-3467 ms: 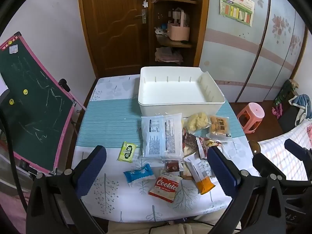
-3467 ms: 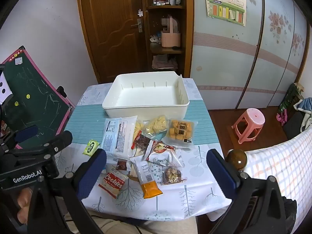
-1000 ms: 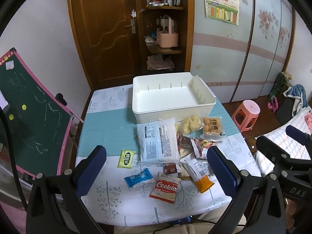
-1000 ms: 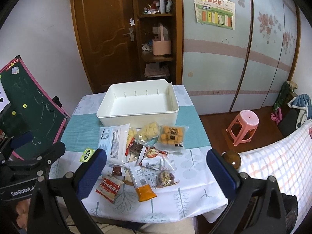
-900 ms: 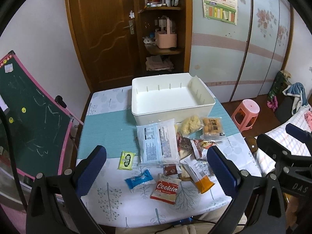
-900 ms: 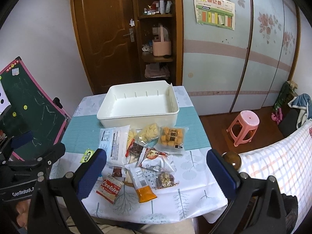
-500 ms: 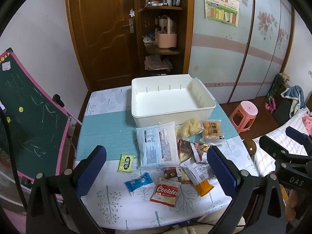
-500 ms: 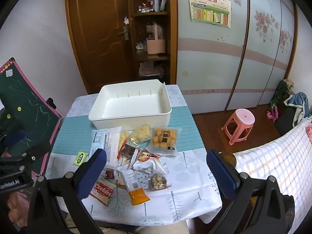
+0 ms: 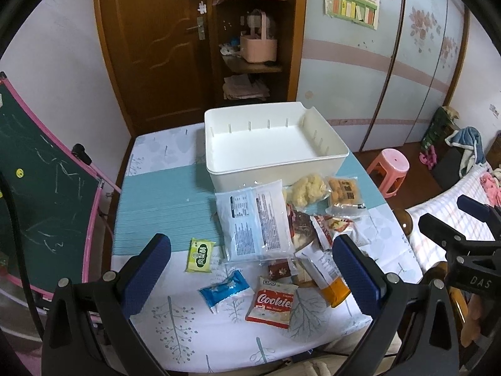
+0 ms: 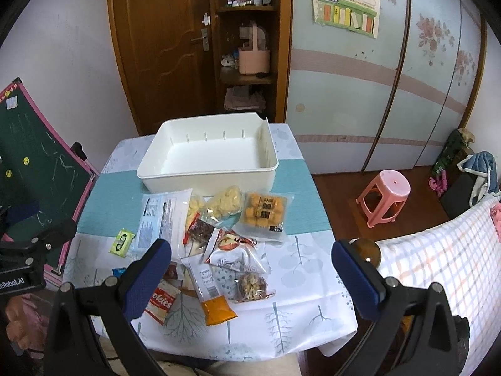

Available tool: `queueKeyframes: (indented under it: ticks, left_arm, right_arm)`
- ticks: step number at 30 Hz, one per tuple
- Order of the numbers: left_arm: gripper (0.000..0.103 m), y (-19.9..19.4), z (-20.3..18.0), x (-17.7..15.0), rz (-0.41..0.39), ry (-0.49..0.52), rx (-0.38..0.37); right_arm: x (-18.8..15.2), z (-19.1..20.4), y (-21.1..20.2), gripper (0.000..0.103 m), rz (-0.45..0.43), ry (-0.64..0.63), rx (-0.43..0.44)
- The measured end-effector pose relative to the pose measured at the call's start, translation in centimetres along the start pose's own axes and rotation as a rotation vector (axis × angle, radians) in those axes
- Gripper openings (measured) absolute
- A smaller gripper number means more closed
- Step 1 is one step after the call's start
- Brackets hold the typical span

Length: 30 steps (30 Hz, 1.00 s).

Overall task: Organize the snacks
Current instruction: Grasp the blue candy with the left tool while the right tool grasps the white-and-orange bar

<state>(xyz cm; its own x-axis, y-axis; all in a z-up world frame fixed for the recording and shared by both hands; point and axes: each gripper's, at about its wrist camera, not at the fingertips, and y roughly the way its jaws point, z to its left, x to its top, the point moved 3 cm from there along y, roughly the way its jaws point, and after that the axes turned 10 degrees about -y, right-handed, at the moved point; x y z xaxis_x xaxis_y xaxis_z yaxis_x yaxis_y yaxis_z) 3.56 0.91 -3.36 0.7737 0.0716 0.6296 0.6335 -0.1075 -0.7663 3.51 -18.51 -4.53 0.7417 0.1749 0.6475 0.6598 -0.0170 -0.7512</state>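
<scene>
Snacks lie in a loose pile at frame centre, on the near half of the table (image 9: 156, 313), just in front of the white bin (image 9: 275, 169). The bin sits upper centre and I see nothing inside it.

Pile contents, left wrist view: large clear-and-blue packet (image 9: 255, 224) flat, its far edge touching the bin's front wall. Right of it, a bag of pale yellow puffs (image 9: 305, 186) and a tray pack of orange-brown pieces (image 9: 344, 192). Nearer, lower centre: red Cookies pack (image 9: 272, 302), blue wrapped sweet (image 9: 224, 289), orange-tipped sachet (image 9: 325, 277). A small green packet (image 9: 200, 255) lies apart, left of the pile.

Right wrist view adds a nut-mix bag (image 10: 252, 285) at the pile's near right corner and a red-and-white pouch (image 10: 233, 252) overlapping the middle; the dark red item under it I can't identify.

Left gripper (image 9: 250, 277): jaws spread wide, nothing between them, raised above the near table edge. Right gripper (image 10: 250, 277): likewise wide apart, holding nothing, over the near right of the table.

Periphery: chalkboard (image 9: 37, 200) at left edge, pink stool (image 10: 383, 197) at right.
</scene>
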Motion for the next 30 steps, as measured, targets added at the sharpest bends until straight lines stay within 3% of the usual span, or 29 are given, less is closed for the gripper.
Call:
queueKeyframes:
  ticks: [7, 12, 16, 19, 23, 30]
  left_arm:
    - [0.103, 3.5, 1.9, -1.8, 0.022, 0.101, 0.017]
    - [0.103, 6.7, 4.1, -4.1, 0.076, 0.156, -0.012]
    - [0.102, 9.7, 4.9, -6.6, 0.130, 0.261, -0.010]
    - [0.098, 11.7, 5.2, -8.3, 0.192, 0.339, -0.014]
    - [0.088, 14.2, 5.0, -10.1, 0.261, 0.418, -0.025]
    - [0.069, 18.4, 6.1, -10.6, 0.388, 0.409, -0.041]
  right_arm:
    - [-1.7, 1.3, 3.2, 0.103, 0.037, -0.070, 0.072]
    - [-4.3, 3.4, 6.9, 0.101, 0.113, -0.185, 0.176]
    - [-6.8, 5.3, 10.1, 0.089, 0.185, -0.270, 0.270]
    - [-9.0, 6.7, 12.8, 0.079, 0.267, -0.287, 0.364]
    - [-11.1, 7.8, 15.8, 0.068, 0.367, -0.261, 0.419]
    - [-10.2, 8.9, 17.2, 0.065, 0.368, -0.232, 0.441]
